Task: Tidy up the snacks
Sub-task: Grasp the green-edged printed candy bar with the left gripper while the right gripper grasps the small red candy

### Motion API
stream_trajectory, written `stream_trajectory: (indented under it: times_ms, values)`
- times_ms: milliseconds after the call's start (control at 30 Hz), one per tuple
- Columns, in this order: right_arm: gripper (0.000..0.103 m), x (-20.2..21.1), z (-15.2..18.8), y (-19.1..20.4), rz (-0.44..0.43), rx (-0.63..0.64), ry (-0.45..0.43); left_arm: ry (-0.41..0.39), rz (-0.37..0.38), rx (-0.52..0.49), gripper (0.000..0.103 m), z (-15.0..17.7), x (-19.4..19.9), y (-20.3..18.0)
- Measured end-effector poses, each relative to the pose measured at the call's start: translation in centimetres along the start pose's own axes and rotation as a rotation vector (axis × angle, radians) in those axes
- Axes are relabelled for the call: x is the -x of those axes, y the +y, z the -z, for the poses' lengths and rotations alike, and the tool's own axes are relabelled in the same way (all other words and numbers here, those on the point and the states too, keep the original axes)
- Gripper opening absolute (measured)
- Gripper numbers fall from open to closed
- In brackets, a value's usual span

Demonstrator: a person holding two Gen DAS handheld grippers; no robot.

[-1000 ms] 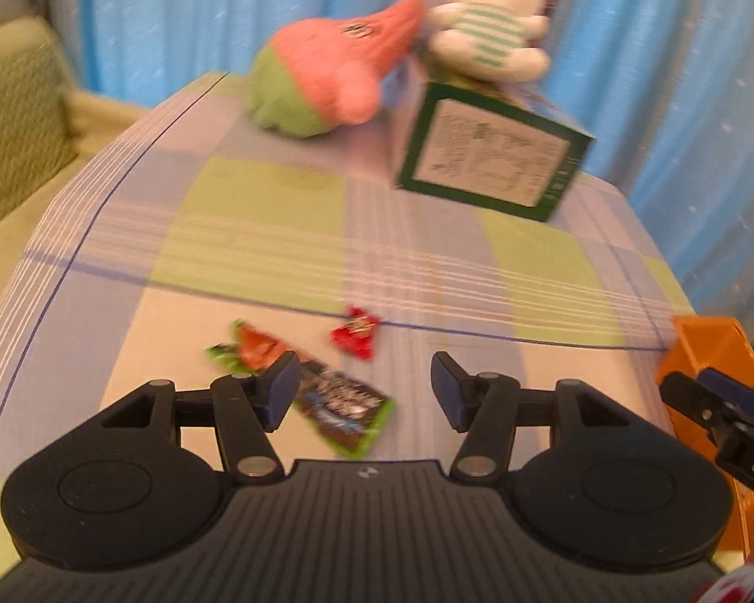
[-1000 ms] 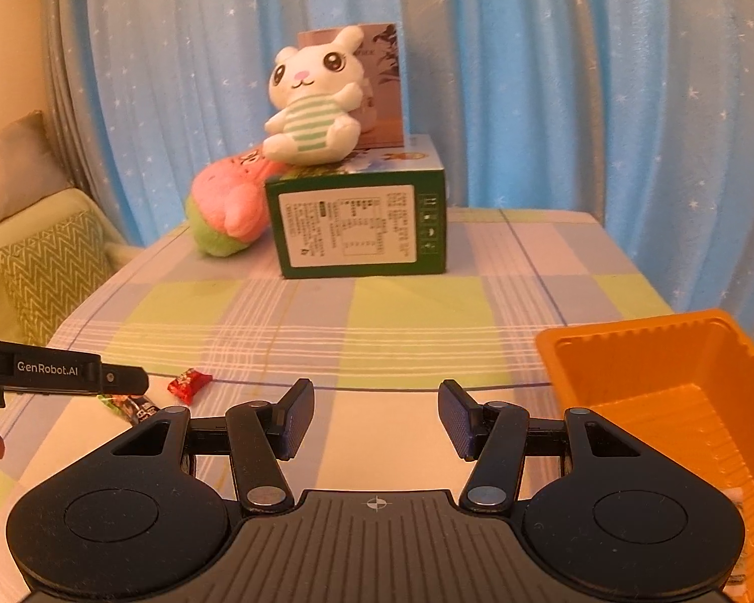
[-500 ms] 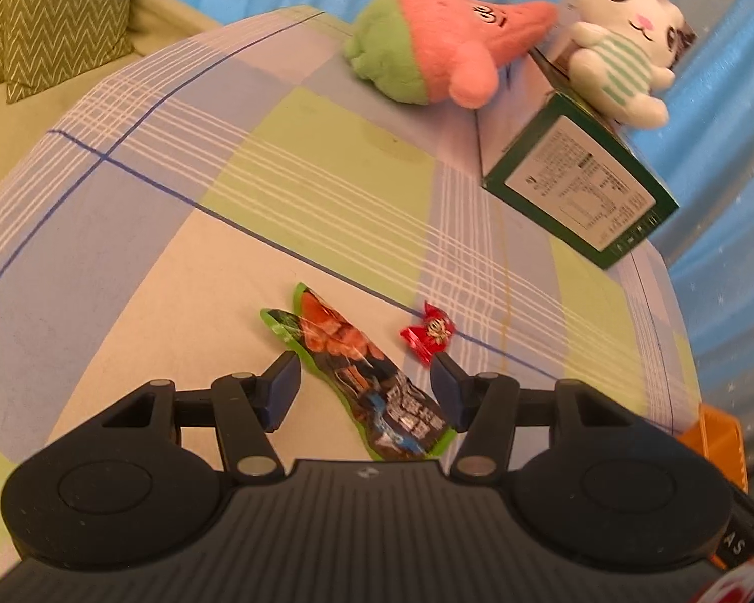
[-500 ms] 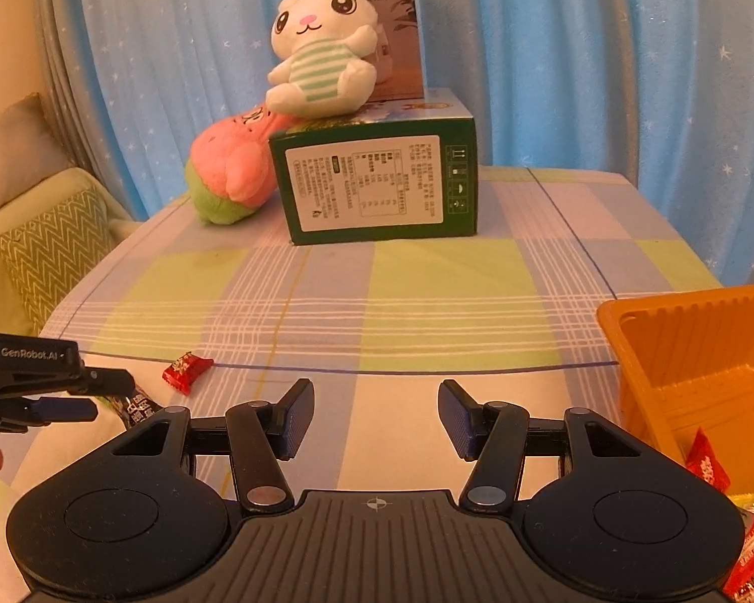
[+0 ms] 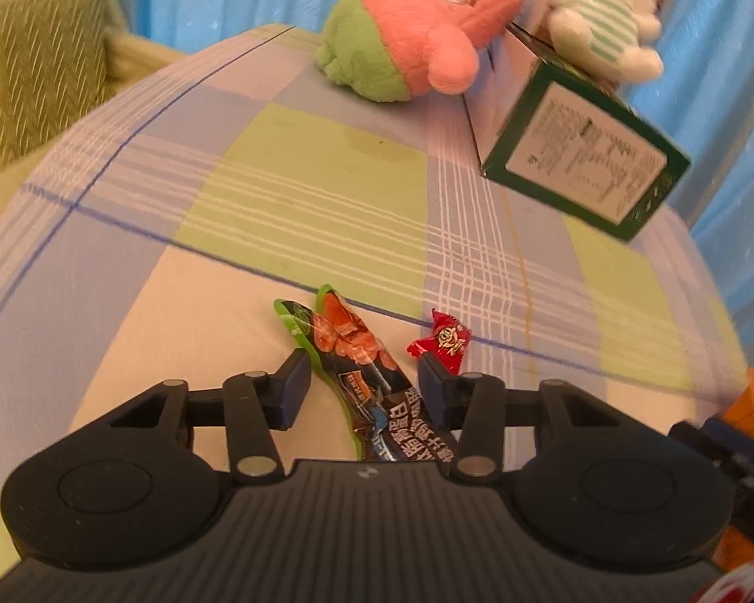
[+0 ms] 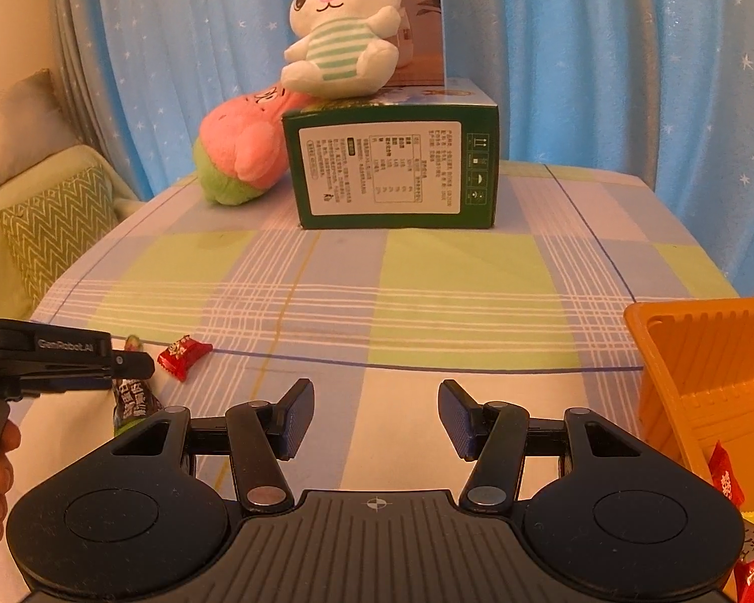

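Long snack packet [image 5: 362, 377] between open left gripper [image 5: 359, 392] jaws, untouched

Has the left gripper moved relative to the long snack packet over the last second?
Yes. The left gripper has advanced over the long snack packet, which now lies between its open fingers beside the red candy.

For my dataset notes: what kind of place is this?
Probably a home living room: a checked cloth-covered table, a sofa with a green zigzag cushion, and blue star-patterned curtains.
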State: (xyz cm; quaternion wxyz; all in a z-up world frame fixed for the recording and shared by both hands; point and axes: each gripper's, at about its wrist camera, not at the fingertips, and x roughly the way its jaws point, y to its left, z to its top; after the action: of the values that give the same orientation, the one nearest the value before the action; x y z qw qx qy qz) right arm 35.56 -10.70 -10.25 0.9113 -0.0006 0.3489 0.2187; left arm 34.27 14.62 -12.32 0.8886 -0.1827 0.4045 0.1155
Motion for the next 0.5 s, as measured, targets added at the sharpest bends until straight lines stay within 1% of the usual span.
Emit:
stream_trajectory:
  times_ms: [133,200,300,500]
  values:
    - [0.055,-0.2,0.0,0.0,-0.001,-0.002,0.004,0.006,-0.004,-0.091,0.041,0.1,-0.2,-0.7]
    - [0.055,-0.3,0.0,0.0,0.000,-0.003,0.006,0.008,0.012,-0.116,0.035,0.1,-0.3,-0.8]
    - [0.055,-0.3,0.1,-0.2,-0.001,-0.007,0.008,0.012,0.038,-0.174,0.028,-0.2,-0.6,-1.2]
    - [0.055,-0.2,0.1,-0.5,-0.001,-0.016,0.010,0.020,0.057,-0.292,0.025,-0.5,-1.3,-2.1]
